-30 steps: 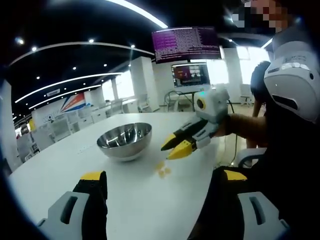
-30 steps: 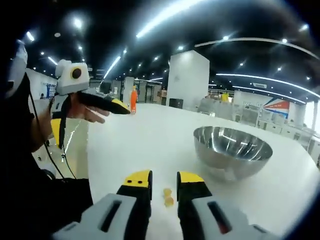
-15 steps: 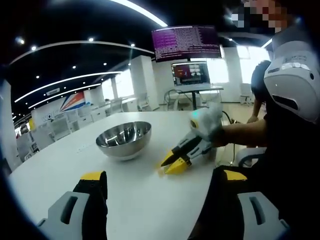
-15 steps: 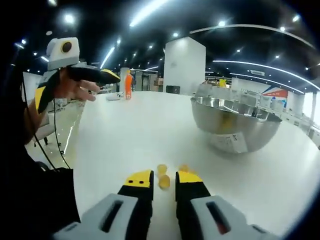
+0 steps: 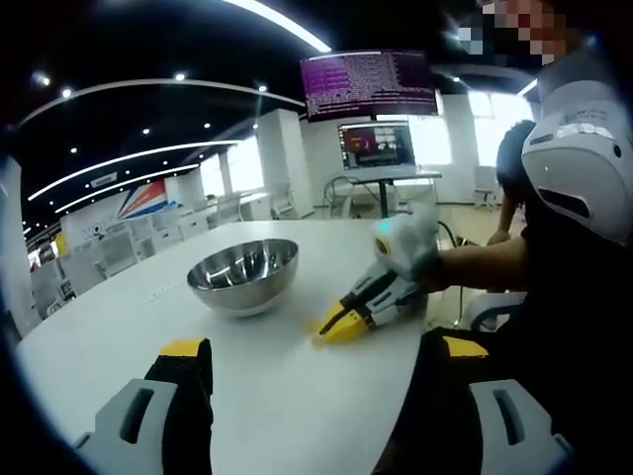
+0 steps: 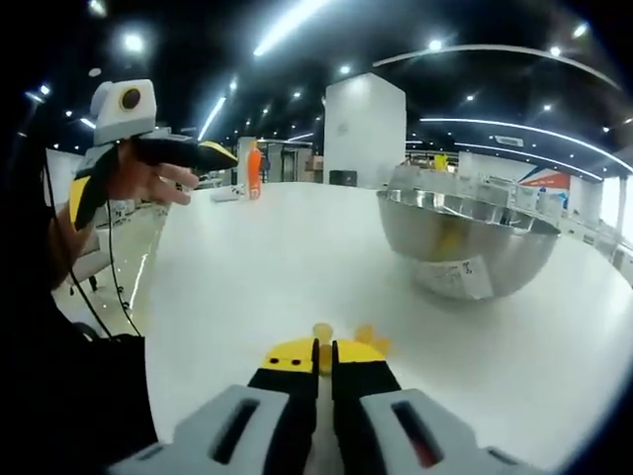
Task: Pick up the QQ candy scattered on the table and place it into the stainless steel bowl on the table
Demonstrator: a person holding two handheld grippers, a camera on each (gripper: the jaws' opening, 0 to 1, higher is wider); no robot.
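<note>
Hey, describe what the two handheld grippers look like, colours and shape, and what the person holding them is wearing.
Both claws have black fingers with yellow tips on light grey bodies. The right claw also shows from outside in the left gripper view, with a white housing behind it. The left claw carries a white box and a black cable hangs beside it. The person wears dark clothes.
</note>
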